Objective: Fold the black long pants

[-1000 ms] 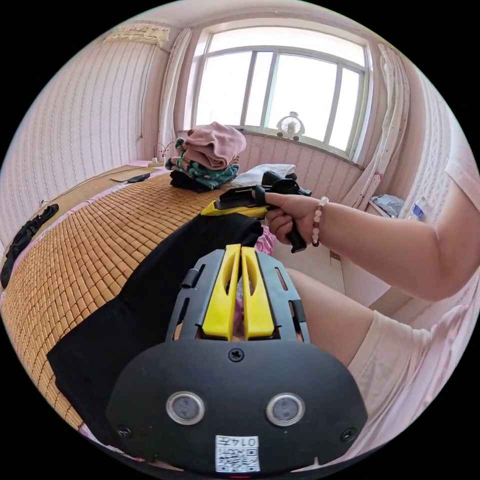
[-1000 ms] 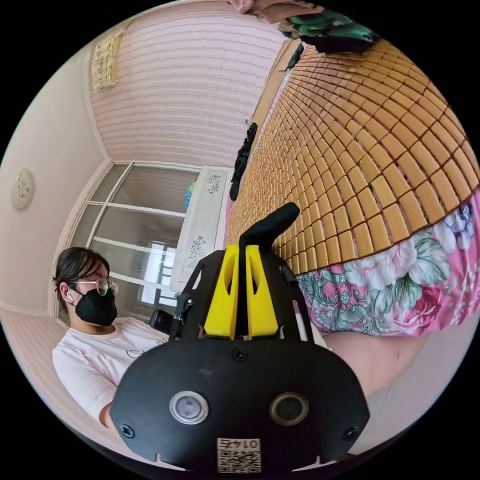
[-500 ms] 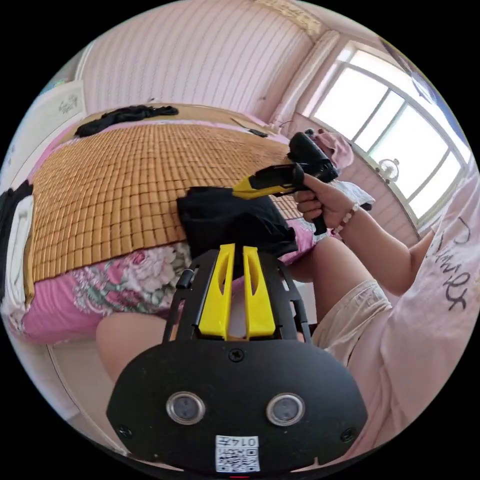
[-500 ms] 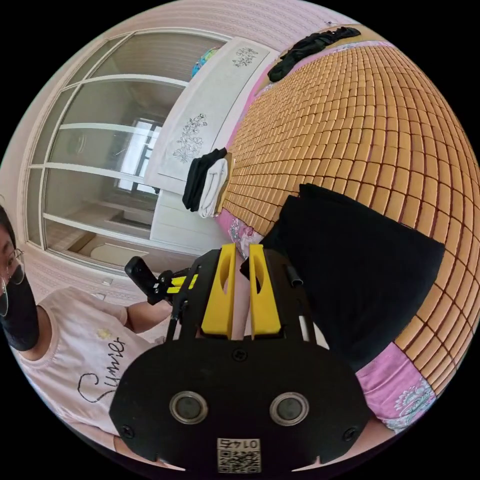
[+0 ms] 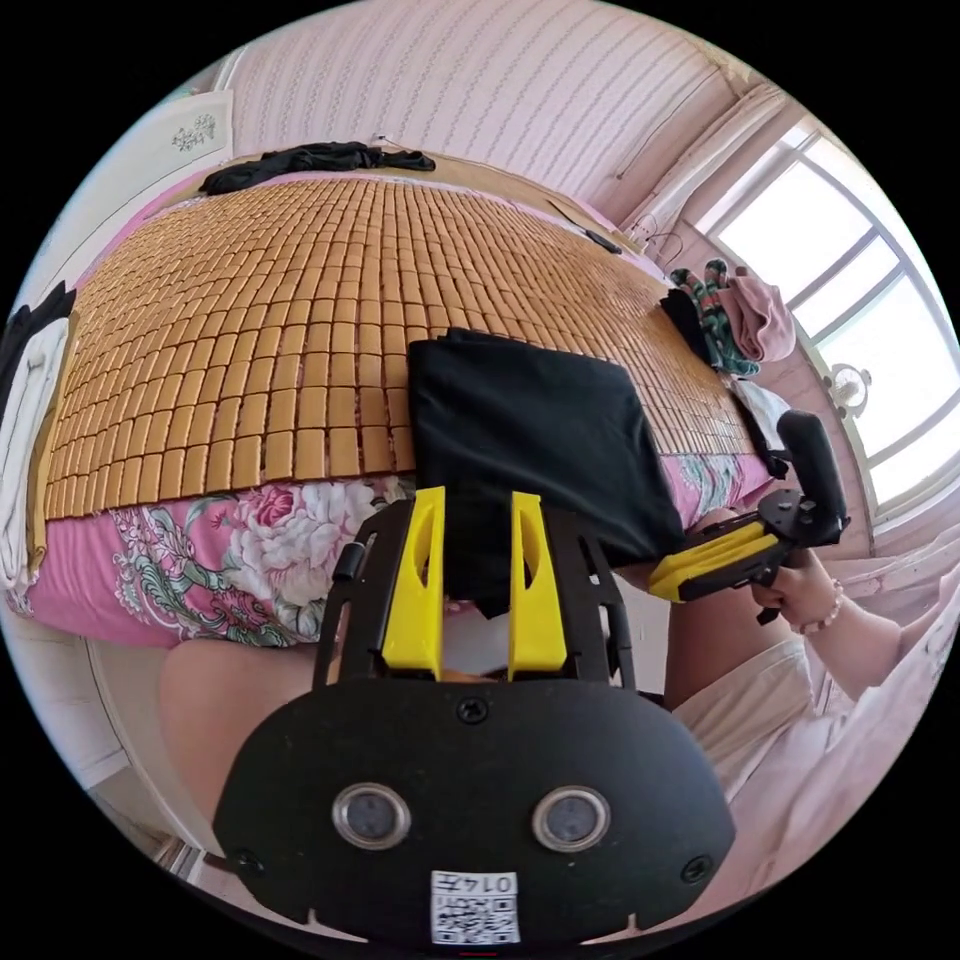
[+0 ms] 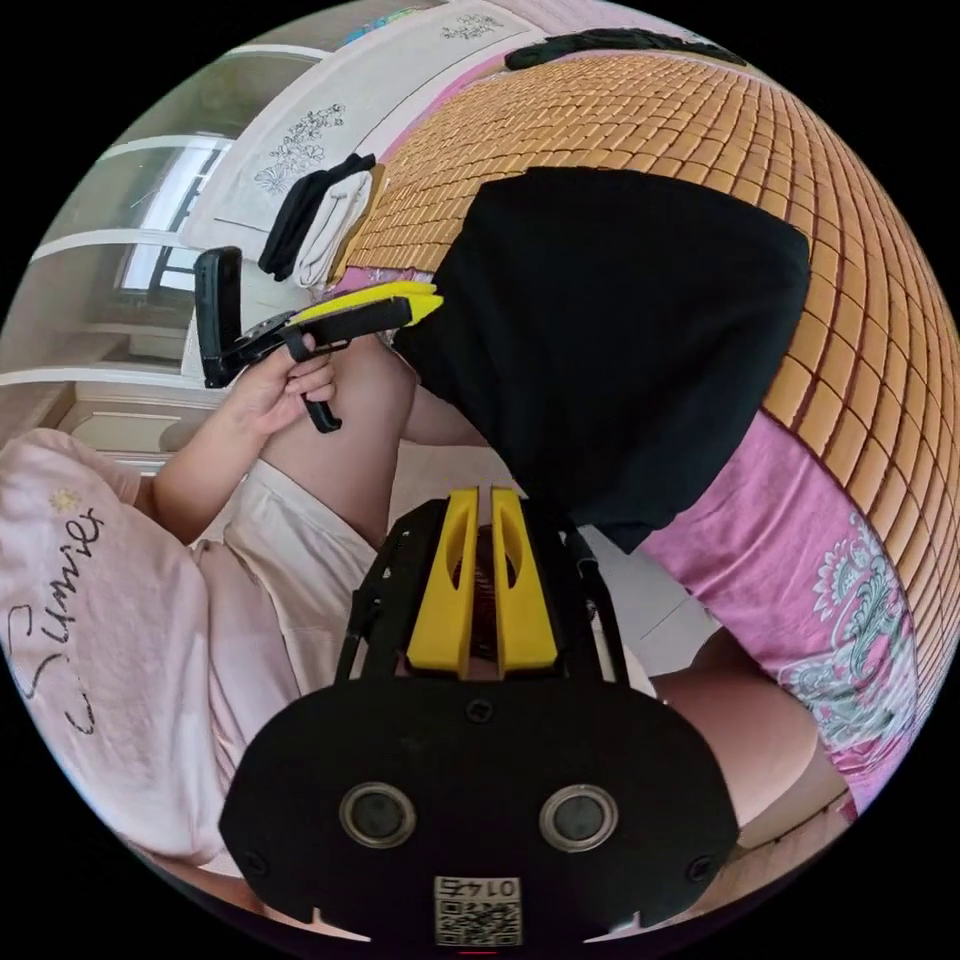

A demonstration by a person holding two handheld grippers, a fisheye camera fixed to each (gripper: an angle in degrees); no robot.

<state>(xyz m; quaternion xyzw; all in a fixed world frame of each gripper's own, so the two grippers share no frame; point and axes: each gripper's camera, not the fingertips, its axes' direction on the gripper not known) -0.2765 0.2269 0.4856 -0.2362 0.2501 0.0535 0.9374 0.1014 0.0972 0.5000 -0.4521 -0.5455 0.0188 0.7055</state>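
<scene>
The black long pants (image 5: 540, 430) lie folded in a thick rectangle on the bamboo mat (image 5: 250, 330), their near edge hanging over the bedside. My left gripper (image 5: 477, 500) is open at that hanging edge, with black cloth showing between its parted jaws. In the right gripper view the left gripper (image 6: 435, 298) touches the corner of the pants (image 6: 620, 330). My right gripper (image 6: 478, 495) is shut on nothing, below the hanging edge. The left gripper view shows the right gripper (image 5: 657, 585) beside the person's knee, just off the pants' right corner.
A pink floral sheet (image 5: 250, 540) hangs down the bedside. A pile of folded clothes (image 5: 730, 320) sits near the window, a dark garment (image 5: 310, 157) lies at the mat's far end, and black and white cloth (image 6: 320, 215) hangs at the bed's end. The person's knees (image 5: 230, 700) press close.
Both cameras swung towards the bed. The right gripper let go of the black cloth and dropped off the bed edge. The left jaws parted. The pants lie flat, folded.
</scene>
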